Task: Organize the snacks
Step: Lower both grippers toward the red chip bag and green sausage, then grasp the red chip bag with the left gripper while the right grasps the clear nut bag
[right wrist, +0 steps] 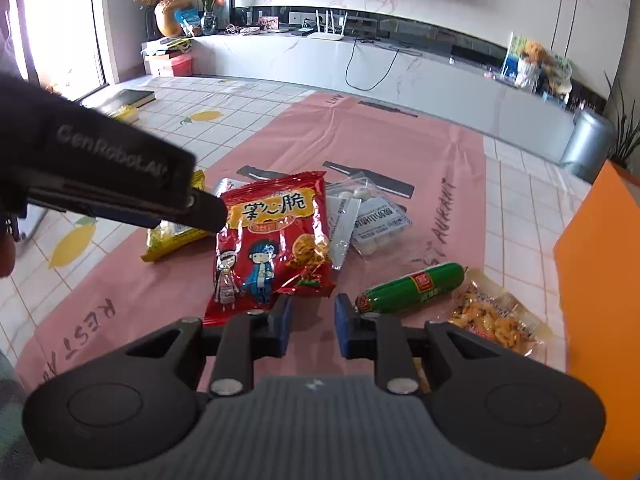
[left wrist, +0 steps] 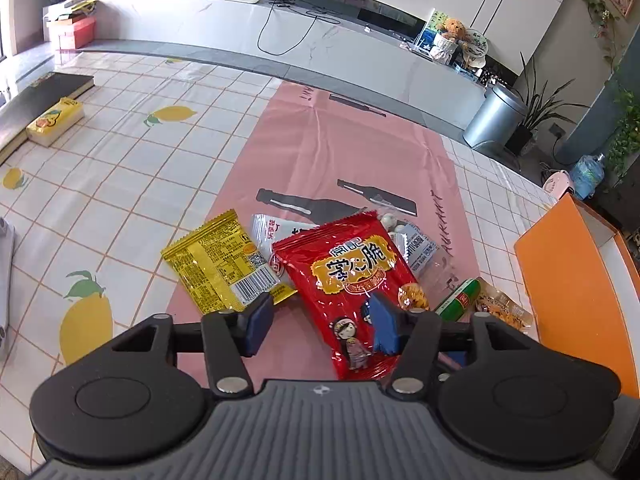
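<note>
The snacks lie in a loose heap on a pink mat (right wrist: 400, 148) that covers the middle of the tiled surface (left wrist: 132, 168). In the left wrist view the left gripper (left wrist: 322, 322) is spread wide at the bottom centre of the frame; its right pad overlaps the lower part of the red packet (left wrist: 344, 280), its left pad sits by the lower edge of the yellow packet (left wrist: 220, 264), and neither pad presses anything. In the right wrist view the right gripper (right wrist: 312, 326) stands at the bottom centre with only a narrow gap between its pads and nothing in it, just below the red packet's lower right corner. A green sausage (right wrist: 412, 286) lies to its right, touching the right pad's tip, with a clear nut pack (right wrist: 496, 320) further right. An orange box (right wrist: 600, 280) fills the right edge.
</note>
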A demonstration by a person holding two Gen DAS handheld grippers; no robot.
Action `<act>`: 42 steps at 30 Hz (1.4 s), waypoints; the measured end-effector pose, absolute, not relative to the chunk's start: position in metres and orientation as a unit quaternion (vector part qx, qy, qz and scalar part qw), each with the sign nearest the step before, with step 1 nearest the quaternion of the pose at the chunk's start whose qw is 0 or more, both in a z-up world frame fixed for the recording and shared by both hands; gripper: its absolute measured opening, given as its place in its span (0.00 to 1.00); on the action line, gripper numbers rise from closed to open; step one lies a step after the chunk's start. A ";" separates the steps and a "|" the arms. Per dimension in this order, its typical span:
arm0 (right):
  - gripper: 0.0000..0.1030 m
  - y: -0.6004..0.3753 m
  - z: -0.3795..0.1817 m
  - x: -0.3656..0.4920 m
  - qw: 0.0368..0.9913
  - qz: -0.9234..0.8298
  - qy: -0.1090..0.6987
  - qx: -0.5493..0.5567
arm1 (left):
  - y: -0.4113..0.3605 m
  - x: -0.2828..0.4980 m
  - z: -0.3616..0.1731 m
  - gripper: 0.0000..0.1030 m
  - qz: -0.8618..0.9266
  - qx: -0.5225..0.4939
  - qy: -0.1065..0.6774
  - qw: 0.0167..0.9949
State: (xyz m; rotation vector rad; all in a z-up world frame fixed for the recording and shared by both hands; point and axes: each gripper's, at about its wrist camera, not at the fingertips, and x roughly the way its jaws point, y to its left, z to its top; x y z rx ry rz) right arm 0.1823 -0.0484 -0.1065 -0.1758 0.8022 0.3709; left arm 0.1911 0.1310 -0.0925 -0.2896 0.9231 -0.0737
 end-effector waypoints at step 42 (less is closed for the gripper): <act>0.71 -0.124 -0.125 0.198 0.904 0.031 0.426 -0.004 | 0.062 0.223 -0.126 0.93 0.017 -0.080 0.520 0.850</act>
